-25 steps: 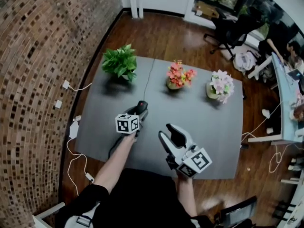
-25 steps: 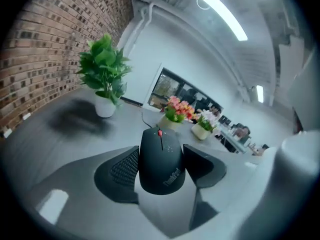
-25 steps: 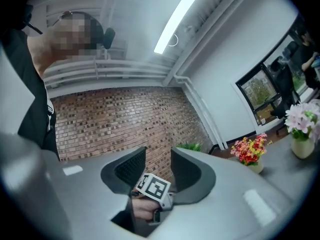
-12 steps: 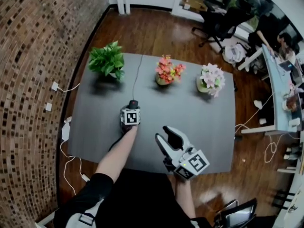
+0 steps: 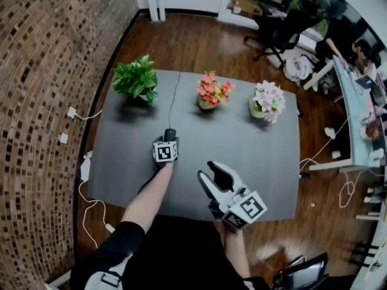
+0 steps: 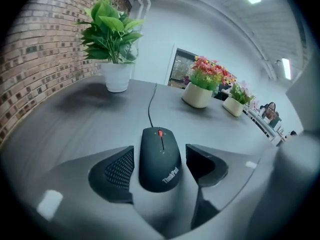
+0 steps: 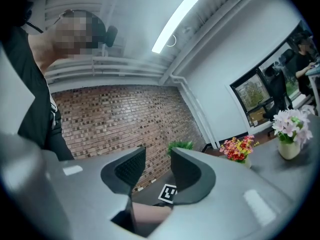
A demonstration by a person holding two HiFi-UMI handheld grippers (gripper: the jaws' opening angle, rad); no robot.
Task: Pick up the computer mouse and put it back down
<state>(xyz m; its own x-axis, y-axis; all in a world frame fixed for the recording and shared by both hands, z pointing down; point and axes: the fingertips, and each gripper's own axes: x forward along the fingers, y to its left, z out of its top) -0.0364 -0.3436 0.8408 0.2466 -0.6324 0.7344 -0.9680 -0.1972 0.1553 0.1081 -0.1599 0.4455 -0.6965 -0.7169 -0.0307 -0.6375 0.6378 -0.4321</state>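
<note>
Left gripper (image 5: 169, 139) points down at the table (image 5: 266, 156), its jaws opening around the mouse (image 6: 160, 159). The left pad sits just beside the mouse's side and the right pad shows a clear gap, so nothing is gripped. Right gripper (image 5: 211, 173) hangs over the near edge, level, jaws apart and empty.

Along the far side stand a green plant (image 5: 135, 78) at the left and two flower pots (image 5: 213, 90) (image 5: 266, 101) to its right. The mouse lies flat on the table near the middle, left of centre, its cable (image 6: 150, 109) running to the far edge.

This looks like the release that ends the put-down. The next move calls for wider jaws, then a straight lift that clears both sides without nudging the mouse.
</note>
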